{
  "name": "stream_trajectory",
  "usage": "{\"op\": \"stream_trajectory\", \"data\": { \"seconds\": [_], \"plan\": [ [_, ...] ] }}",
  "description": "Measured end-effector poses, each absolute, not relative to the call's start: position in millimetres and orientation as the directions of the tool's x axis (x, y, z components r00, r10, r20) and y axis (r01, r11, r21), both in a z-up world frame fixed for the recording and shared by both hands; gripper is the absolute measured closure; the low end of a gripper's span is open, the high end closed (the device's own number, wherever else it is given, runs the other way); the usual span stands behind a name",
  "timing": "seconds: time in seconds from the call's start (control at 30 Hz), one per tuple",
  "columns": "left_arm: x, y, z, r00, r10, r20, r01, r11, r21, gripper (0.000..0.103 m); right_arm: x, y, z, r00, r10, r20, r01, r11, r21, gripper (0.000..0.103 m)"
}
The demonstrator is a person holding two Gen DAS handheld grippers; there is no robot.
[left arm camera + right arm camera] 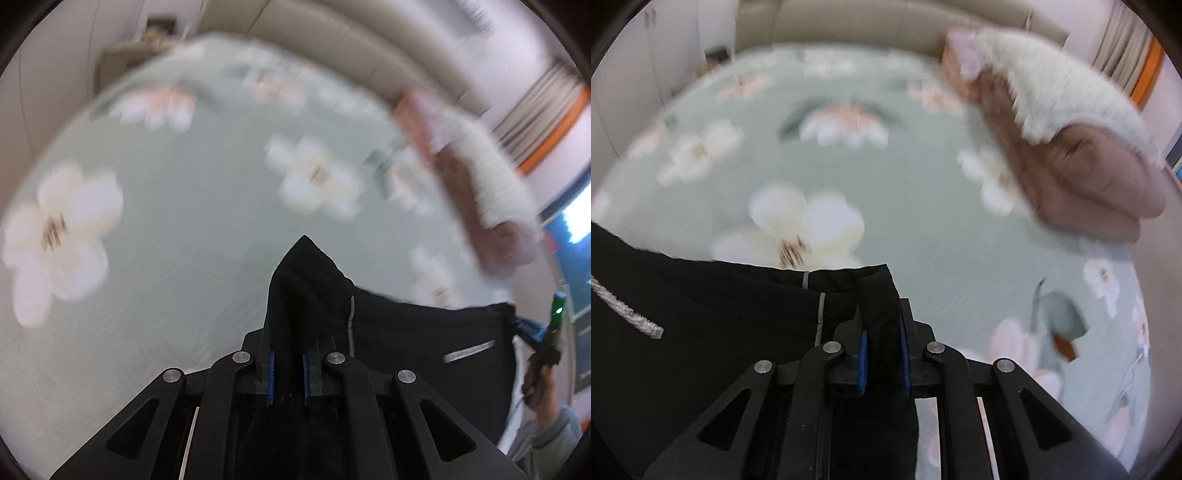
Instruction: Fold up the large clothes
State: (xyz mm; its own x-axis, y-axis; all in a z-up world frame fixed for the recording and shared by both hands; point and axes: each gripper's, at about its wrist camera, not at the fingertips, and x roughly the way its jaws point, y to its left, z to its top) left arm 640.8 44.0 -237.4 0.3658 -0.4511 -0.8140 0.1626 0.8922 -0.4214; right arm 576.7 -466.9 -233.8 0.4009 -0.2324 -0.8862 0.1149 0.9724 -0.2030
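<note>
From the left wrist, the left hand-held gripper (288, 373) is clamped on a bunched corner of the black garment (424, 339), whose top edge runs off rightward above the floral bed (184, 240).

From the right wrist, the right hand-held gripper (884, 363) pinches the opposite corner; the garment stretches leftward, taut between both, equally near.

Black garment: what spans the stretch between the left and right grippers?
Only the black garment itself: both wrist views show it clamped in the left gripper and right gripper, its top edge running between them above the floral bedsheet.
</note>
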Motion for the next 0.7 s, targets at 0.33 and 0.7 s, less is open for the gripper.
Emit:
{"op": "stream_trajectory", "data": {
  "seconds": [0.33, 0.7],
  "plan": [
    [652, 55, -282, 0.237, -0.445, -0.864, 0.078, 0.895, -0.439, 0.068, 572, -455, -282, 0.276, -0.237, -0.932, 0.095, 0.971, -0.219, 0.071],
    [563, 58, -154, 0.411, -0.470, -0.781, 0.214, 0.882, -0.419, 0.054, 460, -401, -166, 0.426, -0.060, -0.903, 0.101, 0.995, -0.019, 0.035]
  ]
}}
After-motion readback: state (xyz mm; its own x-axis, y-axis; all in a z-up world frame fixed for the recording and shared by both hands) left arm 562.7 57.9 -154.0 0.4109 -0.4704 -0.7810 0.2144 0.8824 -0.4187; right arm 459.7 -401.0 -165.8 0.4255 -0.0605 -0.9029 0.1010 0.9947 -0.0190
